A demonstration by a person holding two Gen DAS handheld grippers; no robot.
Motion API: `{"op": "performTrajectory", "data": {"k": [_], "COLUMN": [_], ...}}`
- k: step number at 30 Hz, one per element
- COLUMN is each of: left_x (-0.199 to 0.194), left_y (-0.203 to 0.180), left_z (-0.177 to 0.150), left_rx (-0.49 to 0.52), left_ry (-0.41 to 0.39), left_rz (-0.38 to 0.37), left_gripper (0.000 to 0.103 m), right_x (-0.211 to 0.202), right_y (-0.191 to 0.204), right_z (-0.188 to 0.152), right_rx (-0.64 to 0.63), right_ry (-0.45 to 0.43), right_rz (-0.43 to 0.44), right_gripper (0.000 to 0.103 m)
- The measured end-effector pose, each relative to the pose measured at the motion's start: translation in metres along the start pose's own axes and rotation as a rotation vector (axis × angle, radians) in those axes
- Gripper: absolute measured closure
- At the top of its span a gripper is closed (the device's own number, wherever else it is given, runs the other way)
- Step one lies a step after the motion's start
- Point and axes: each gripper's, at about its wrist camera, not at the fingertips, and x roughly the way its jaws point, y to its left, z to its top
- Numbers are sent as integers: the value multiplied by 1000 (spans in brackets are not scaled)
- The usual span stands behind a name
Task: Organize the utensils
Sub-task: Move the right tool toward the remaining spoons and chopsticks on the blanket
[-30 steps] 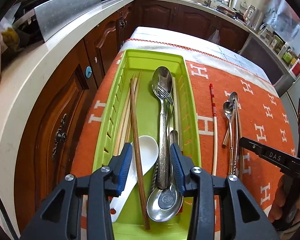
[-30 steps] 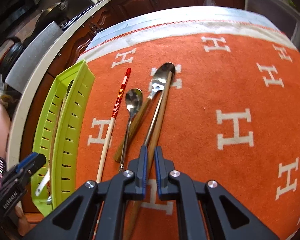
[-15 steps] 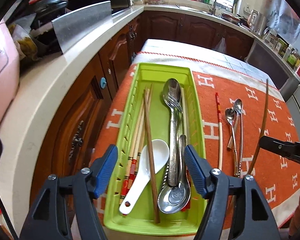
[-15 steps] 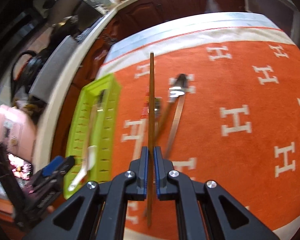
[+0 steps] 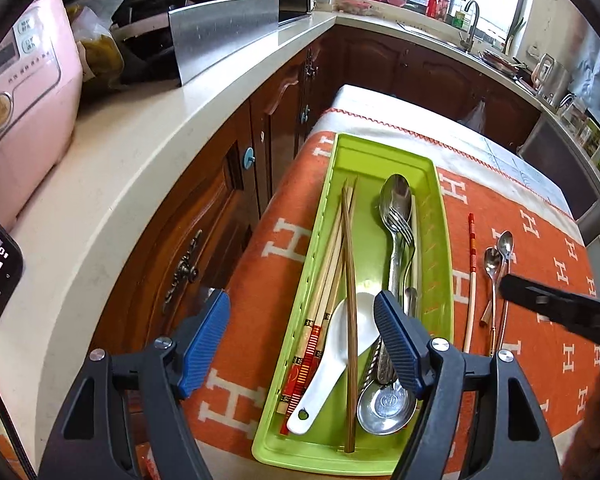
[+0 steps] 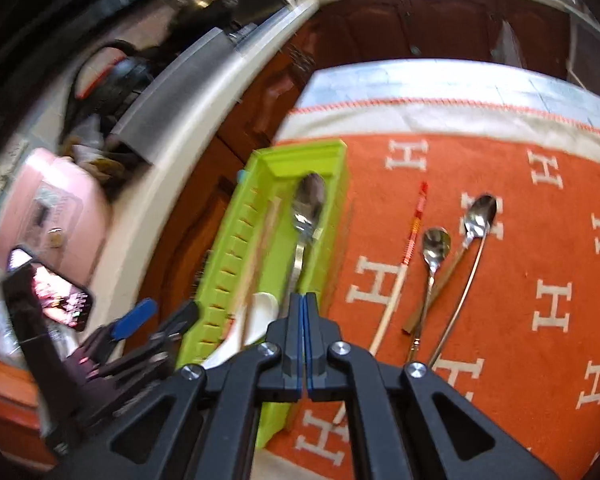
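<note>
Only the left wrist view shows the dark brown wooden chopstick [image 5: 350, 300] in the long lime-green plastic tray [image 5: 436, 240], beneath the left gripper [image 5: 302, 334], fingers opening and empty; the right gripper [image 6: 303, 334] shows its fingers pressed together, empty.

Dark wood cabinets [image 5: 204, 240], pale countertop [image 5: 132, 152]
</note>
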Motion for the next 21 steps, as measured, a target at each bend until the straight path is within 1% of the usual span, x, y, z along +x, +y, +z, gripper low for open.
{"op": "performTrajectory", "data": {"k": [3, 7, 8, 9, 11, 12, 16, 21], "left_x": [1, 3, 4, 5, 4, 4, 6, 9], "left_y": [-2, -8, -8, -8, -8, -7, -6, -8], "left_z": [-2, -4, -3, -3, -4, -4, -3, -4], "left_rx": [13, 27, 26, 25, 21, 14, 10, 9], "left_ry": [-2, 1, 1, 0, 0, -3, -1, 1], "left_rz": [-8, -12, -11, -12, -9, -8, -9, -15], "left_gripper": [30, 30, 30, 30, 30, 30, 30, 30], "right_x": [21, 40, 44, 48, 53, 55, 62, 73], "right_y": [-10, -12, -10, -9, -6, -6, -8, -4], "right_z": [-2, -8, -9, -10, -11, -11, -12, -10], "right_rx": [14, 12, 7, -1, -22, -23, -20, -43], "right_ry": [16, 41, 46, 52, 46, 50, 57, 59], "right_rz": [-23, -15, -8, -5, -37, -38, -14, -53], "right_gripper": [98, 84, 82, 82, 82, 82, 82, 82]}}
